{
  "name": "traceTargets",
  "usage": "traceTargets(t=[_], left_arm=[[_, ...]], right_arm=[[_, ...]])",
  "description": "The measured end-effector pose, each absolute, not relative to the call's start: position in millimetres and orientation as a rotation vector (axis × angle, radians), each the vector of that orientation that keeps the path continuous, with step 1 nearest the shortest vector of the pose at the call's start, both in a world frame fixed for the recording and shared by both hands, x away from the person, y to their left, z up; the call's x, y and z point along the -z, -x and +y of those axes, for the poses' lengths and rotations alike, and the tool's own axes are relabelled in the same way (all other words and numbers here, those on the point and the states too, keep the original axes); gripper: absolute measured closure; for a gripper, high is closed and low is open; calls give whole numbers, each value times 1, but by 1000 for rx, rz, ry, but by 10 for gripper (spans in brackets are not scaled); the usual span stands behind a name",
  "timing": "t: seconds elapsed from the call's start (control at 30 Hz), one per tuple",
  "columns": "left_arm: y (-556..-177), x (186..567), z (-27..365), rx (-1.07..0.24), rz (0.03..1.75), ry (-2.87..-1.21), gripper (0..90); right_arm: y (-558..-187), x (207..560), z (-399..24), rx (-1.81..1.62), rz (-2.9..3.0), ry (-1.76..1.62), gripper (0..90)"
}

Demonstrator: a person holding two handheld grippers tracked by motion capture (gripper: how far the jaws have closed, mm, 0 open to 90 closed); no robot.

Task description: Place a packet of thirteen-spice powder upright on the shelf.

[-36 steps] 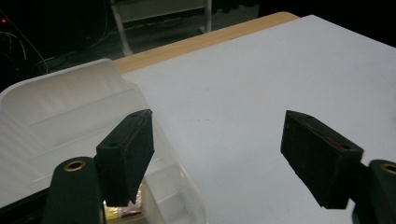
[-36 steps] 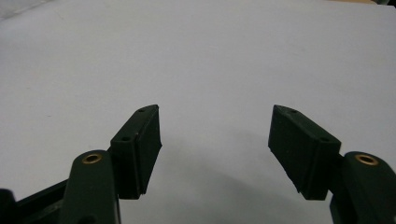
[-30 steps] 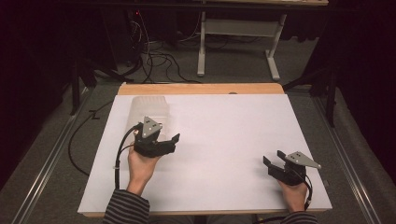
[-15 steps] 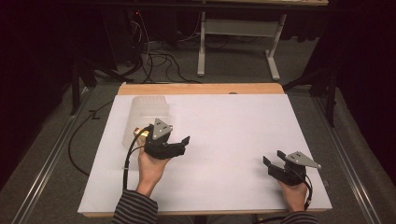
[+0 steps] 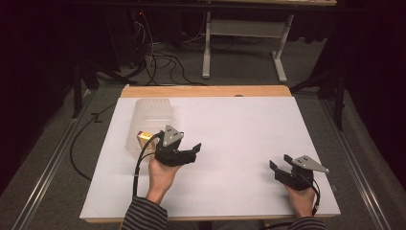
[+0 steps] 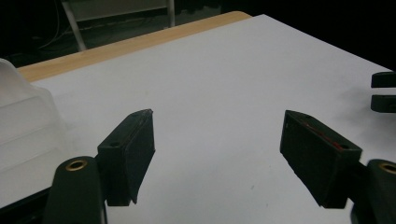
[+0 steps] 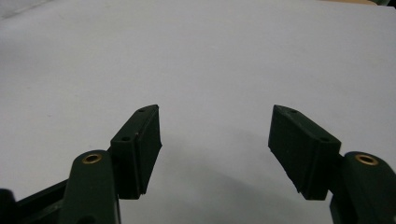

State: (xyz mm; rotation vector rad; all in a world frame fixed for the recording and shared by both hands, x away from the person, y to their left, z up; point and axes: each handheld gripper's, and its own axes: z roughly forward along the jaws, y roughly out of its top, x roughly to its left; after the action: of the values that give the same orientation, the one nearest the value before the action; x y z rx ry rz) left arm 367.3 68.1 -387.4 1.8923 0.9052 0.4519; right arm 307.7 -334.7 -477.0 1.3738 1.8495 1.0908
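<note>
While both jaws gape: two empty grippers, left gripper [image 5: 194, 149], right gripper [image 5: 279, 165]; one clear tub [image 5: 151, 115], one yellow box [image 5: 145, 139].

Your left gripper [image 5: 191, 149] sits just right of the box [image 5: 143, 139] inside the container [image 5: 151, 115] near the table's [image 5: 239, 124] far-left corner; your right gripper [image 5: 279, 163] rests by its near-right corner.

Matt black plastic, white sheet, pale wood

The left gripper [image 5: 195, 149] and right gripper [image 5: 278, 166] look like matt black plastic with brass-coloured rivets and dull grey metal plates. The table [image 5: 239, 143] wears a smooth matt white sheet; bare wood shows along its upper edge. At left, a cloudy, translucent plastic tub [image 5: 148, 115] beside a glossy yellow box [image 5: 143, 139].
</note>
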Motion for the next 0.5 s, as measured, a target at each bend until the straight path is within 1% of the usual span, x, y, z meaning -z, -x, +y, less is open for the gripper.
traceTargets(t=[0.5], left_arm=[[-363,405,56,-426,902,-1914,270]], right_arm=[[-308,477,-334,-1086,1850,-1380,348]])
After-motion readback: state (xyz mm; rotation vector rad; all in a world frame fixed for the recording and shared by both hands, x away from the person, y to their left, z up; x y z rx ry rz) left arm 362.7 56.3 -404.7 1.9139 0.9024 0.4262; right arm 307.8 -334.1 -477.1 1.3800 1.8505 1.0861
